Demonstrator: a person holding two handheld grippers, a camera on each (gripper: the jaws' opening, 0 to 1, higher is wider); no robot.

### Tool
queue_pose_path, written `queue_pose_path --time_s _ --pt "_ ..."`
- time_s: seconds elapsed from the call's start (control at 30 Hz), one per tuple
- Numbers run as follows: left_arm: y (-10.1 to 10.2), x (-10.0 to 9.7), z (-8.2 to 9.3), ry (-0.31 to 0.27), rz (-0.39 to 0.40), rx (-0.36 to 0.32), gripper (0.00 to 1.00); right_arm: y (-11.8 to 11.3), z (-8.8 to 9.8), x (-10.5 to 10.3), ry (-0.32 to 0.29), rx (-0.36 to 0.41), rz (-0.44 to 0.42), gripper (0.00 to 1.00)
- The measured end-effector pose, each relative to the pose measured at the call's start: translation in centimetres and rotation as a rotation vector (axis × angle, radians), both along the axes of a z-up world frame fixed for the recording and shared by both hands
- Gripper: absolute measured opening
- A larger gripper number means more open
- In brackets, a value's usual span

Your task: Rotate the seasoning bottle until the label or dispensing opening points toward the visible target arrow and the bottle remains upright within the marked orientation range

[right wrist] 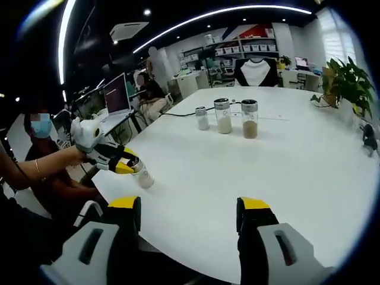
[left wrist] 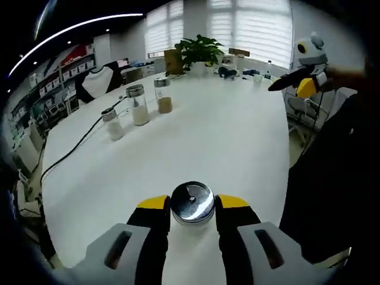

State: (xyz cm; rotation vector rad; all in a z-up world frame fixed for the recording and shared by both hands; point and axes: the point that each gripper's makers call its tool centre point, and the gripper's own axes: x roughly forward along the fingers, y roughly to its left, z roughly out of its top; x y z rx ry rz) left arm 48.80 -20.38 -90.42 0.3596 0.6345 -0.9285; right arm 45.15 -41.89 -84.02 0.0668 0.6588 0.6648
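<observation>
Bottle (left wrist: pixel 192 205) upright, shiny metal cap

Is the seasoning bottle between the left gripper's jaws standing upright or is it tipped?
Upright: the seasoning bottle stands on the white table, its metal cap facing up, with the left gripper closed around it.

white desk (left wrist: pixel 225 136): seasoning bottle (left wrist: pixel 192 203) between left tongs (left wrist: pixel 192 205), three jars (left wrist: pixel 139 105) and black cable (left wrist: pixel 77 144) far ahead-left, potted plant (left wrist: pixel 199 52) beyond

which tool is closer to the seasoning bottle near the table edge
Left. The left tool has its jaws on either side of the seasoning bottle; the right tool is open, off to the side.
</observation>
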Motion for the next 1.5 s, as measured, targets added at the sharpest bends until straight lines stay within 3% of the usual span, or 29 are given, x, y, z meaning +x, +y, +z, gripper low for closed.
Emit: queue_pose_path --time_s 0.2,0.37,0.53,0.67,0.8,0.97,1.23,1.5 --pt "0.1 0.1 -0.1 -0.008 0.025 -0.013 0.32 0.4 0.2 0.1 -0.005 0.019 -0.01 0.65" --pt "1.1 0.6 -0.6 0.016 0.195 -0.005 0.42 0.4 0.4 0.3 -0.013 0.035 -0.019 0.65" --pt "1.0 0.9 0.2 0.056 0.385 -0.129 0.45 -0.3 0.4 0.2 -0.014 0.042 -0.036 0.65" --pt "1.0 0.8 0.1 0.035 0.432 -0.072 0.44 -0.9 0.2 0.1 -0.009 0.038 -0.042 0.65" --pt "0.2 0.7 0.4 0.024 0.483 -0.076 0.44 -1.4 0.2 0.1 -0.007 0.04 -0.051 0.65" --pt "0.8 1.0 -0.3 0.023 0.585 -0.032 0.43 -1.7 0.4 0.2 -0.013 0.043 -0.056 0.65" --pt "1.0 1.0 -0.8 0.035 0.639 -0.017 0.37 -2.2 0.2 -0.1 -0.006 0.057 -0.07 0.65" --pt "0.6 0.8 -0.8 0.042 0.562 -0.017 0.33 -2.8 0.0 -0.1 -0.002 0.058 -0.077 0.65"
